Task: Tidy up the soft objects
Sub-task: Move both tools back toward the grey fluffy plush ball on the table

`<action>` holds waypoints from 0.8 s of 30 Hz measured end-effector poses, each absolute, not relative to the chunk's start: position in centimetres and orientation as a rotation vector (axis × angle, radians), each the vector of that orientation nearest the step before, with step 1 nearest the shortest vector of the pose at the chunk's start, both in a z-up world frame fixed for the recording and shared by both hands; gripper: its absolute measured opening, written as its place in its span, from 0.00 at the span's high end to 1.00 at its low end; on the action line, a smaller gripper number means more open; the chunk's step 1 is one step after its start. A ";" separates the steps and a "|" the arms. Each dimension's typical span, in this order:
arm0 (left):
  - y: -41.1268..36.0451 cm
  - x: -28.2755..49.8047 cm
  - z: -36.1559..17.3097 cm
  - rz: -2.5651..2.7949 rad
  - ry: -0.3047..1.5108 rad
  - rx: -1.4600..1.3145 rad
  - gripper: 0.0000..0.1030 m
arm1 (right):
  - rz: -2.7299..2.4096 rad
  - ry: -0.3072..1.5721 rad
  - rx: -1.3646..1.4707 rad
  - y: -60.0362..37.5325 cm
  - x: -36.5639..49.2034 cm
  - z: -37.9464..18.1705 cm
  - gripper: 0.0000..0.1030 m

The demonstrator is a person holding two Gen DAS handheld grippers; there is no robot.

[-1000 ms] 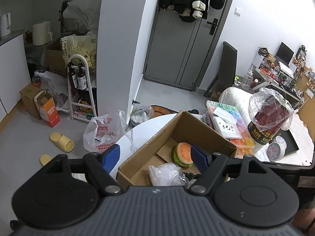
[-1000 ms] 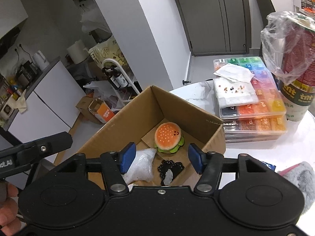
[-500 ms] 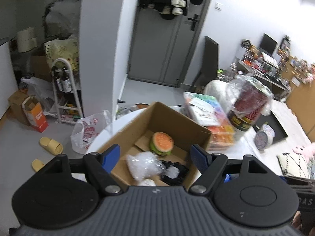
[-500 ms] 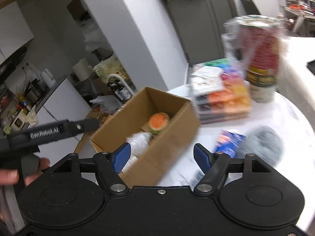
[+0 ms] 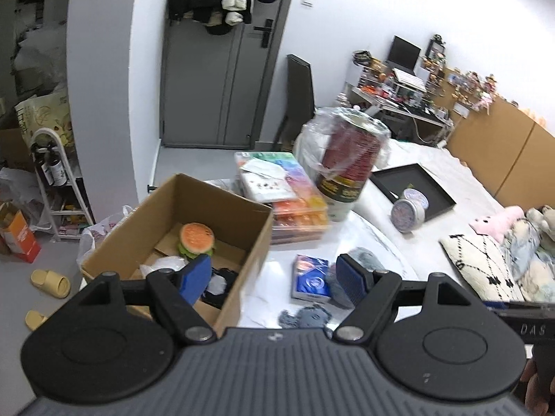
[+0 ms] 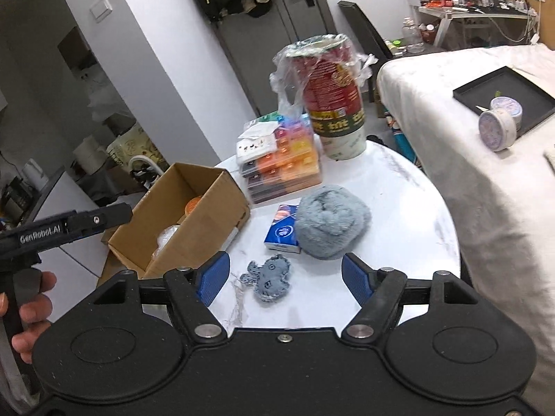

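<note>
An open cardboard box point(image 5: 222, 208) point(image 6: 215, 204) stands at the left of the round white table point(image 6: 409, 208). In it lie a plush hamburger point(image 5: 196, 237), a clear plastic bag point(image 5: 163, 265) and a black item. A fluffy grey ball point(image 6: 329, 223) and a small grey-blue felt toy point(image 6: 272, 277) lie on the table right of the box, with a blue tissue pack point(image 6: 282, 232) point(image 5: 310, 279) between. My left gripper point(image 5: 274, 277) is open and empty above the box's right wall. My right gripper point(image 6: 286, 279) is open and empty just above the felt toy.
A stack of colourful bead cases point(image 6: 281, 163) and a red paper bucket in a plastic bag point(image 6: 329, 93) stand at the table's back. A bed with white cover point(image 6: 468, 138) lies to the right, carrying a black tray point(image 6: 503, 100) and a round tin point(image 6: 497, 128).
Both grippers have swung right, away from over the box towards the table's middle. The grey ball, felt toy and tissue pack have come into view. Both stay open.
</note>
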State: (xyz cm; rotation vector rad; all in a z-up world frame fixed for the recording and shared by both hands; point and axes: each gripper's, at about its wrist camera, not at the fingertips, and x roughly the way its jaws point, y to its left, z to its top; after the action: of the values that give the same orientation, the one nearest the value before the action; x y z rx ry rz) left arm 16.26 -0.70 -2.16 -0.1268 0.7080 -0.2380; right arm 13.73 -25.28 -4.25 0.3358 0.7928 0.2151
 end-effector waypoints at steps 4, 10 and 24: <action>-1.3 15.6 -2.3 -0.268 0.721 -0.115 0.25 | 0.207 0.778 0.333 -25.4 13.3 -3.8 0.31; -1.9 14.5 -2.4 -0.297 0.735 -0.103 0.25 | 0.205 0.770 0.327 -25.0 12.6 -3.3 0.30; -2.5 13.6 -2.4 -0.311 0.722 -0.100 0.25 | 0.206 0.757 0.314 -24.9 11.7 -2.7 0.30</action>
State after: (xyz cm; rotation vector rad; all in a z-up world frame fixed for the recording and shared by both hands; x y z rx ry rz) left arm 13.59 -2.50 -2.44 -0.0995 0.7216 -0.3114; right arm 11.65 -24.93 -2.71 0.3144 0.7573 0.2061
